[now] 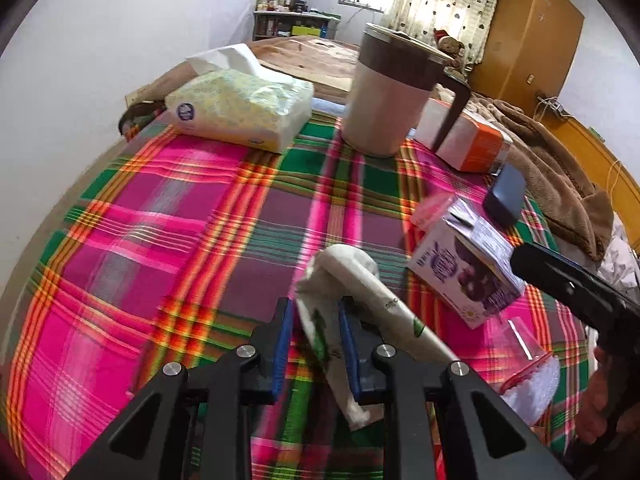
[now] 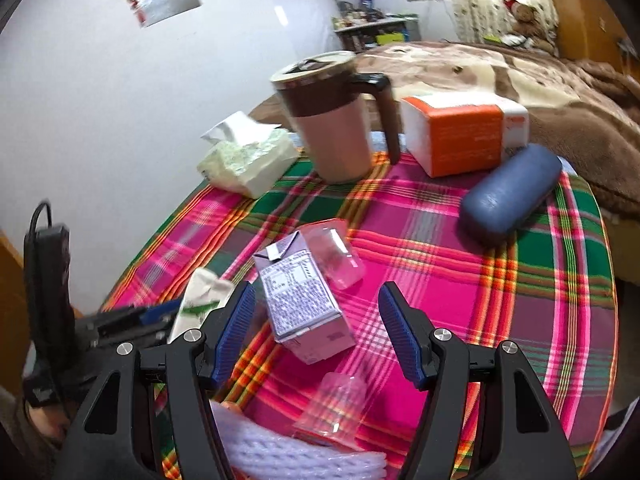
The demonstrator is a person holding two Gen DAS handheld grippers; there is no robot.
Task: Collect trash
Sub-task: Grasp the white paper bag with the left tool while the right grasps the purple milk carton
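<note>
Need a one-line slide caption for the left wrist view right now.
Left gripper shut on a crumpled paper wrapper above the plaid tablecloth, purple carton alongside.

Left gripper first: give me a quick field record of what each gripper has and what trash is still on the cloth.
left gripper: shut on crumpled paper cup
right gripper: open, holding nothing, above the purple carton
purple carton: lying on its side on the plaid cloth
clear plastic cups: one behind the carton, one near the right gripper
white foam netting: at the near edge
non-trash at back: mug, tissue pack, orange box, blue case
</note>
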